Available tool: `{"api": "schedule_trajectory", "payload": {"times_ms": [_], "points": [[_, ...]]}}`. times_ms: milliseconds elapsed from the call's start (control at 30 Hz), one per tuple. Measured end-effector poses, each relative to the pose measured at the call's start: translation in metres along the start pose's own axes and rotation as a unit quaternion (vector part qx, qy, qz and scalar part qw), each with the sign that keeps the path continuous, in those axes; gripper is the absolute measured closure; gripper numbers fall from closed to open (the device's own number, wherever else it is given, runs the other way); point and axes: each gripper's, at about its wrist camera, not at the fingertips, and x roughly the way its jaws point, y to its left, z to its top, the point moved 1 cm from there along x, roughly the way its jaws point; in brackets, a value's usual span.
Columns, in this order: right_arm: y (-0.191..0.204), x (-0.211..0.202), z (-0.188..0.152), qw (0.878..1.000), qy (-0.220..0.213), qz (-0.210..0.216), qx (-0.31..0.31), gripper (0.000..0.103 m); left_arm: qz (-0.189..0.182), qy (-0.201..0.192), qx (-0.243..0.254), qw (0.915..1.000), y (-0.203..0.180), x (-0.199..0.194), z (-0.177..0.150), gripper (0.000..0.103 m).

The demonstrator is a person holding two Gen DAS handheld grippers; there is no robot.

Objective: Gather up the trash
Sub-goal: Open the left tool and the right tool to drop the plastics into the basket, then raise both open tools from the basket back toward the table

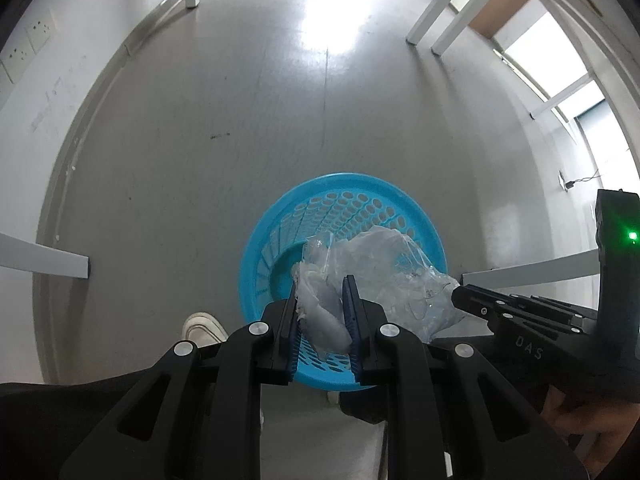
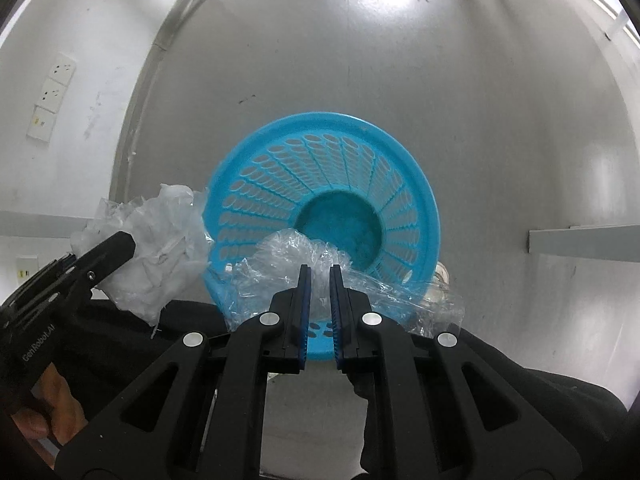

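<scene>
A blue perforated basket (image 1: 340,186) (image 2: 320,122) stands on the grey floor right below both grippers. My left gripper (image 1: 323,294) is shut on a crumpled white plastic sheet (image 1: 326,312), held over the basket's near side. In the right wrist view that same left gripper (image 2: 122,248) holds the white sheet (image 2: 160,240) just left of the basket rim. My right gripper (image 2: 320,276) is shut on a crinkled clear plastic wrap (image 2: 288,256) above the basket's near rim. In the left wrist view the right gripper (image 1: 460,294) enters from the right, pinching the clear wrap (image 1: 392,276).
White table legs (image 1: 430,16) stand on the far floor, and a white bar (image 1: 48,260) juts in at the left. Wall sockets (image 2: 54,96) sit on the left wall. A person's white shoe (image 1: 202,326) and dark trousers are beside the basket.
</scene>
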Motion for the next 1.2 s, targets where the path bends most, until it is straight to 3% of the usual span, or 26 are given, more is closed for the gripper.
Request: {"api": "schedule_trajectory", "payload": {"times_ms": [67, 133, 167, 200, 233, 300, 400, 667, 933, 1200], "points": [[-0.003, 0.002, 0.004, 1.000, 0.001, -0.001, 0.008, 0.094, -0.004, 0.006, -0.004, 1.0000, 0.003, 0.003, 0.001, 0.085], [-0.006, 0.001, 0.007, 1.000, -0.009, -0.007, 0.018, 0.089, -0.031, 0.007, -0.016, 0.9994, 0.006, 0.007, 0.004, 0.080], [-0.007, 0.000, 0.009, 1.000, -0.014, -0.003, 0.023, 0.084, -0.057, 0.010, -0.022, 0.9981, 0.006, 0.008, 0.008, 0.068], [-0.009, 0.000, 0.011, 0.999, -0.016, 0.004, 0.028, 0.069, -0.073, 0.007, -0.024, 0.9970, 0.005, 0.007, 0.011, 0.052], [-0.010, 0.000, 0.012, 0.999, -0.016, 0.005, 0.033, 0.059, -0.070, -0.005, -0.023, 0.9973, 0.006, 0.005, 0.014, 0.047], [-0.012, 0.003, 0.012, 0.999, -0.010, 0.003, 0.035, 0.059, -0.048, -0.012, -0.016, 0.9986, 0.005, 0.005, 0.014, 0.051], [-0.010, 0.002, 0.011, 0.999, -0.012, -0.001, 0.033, 0.059, -0.048, 0.004, -0.024, 0.9986, 0.008, 0.008, 0.009, 0.052], [-0.003, -0.012, 0.003, 1.000, -0.026, -0.009, 0.010, 0.058, -0.027, -0.007, -0.015, 0.9995, 0.009, -0.005, 0.002, 0.052], [0.016, -0.055, -0.022, 0.997, -0.070, -0.013, -0.024, 0.053, -0.024, -0.026, -0.034, 0.9988, 0.015, -0.030, -0.009, 0.052], [0.021, -0.098, -0.057, 0.993, -0.114, -0.012, -0.035, 0.043, -0.007, -0.064, -0.009, 0.9979, 0.010, -0.067, -0.024, 0.050]]}}
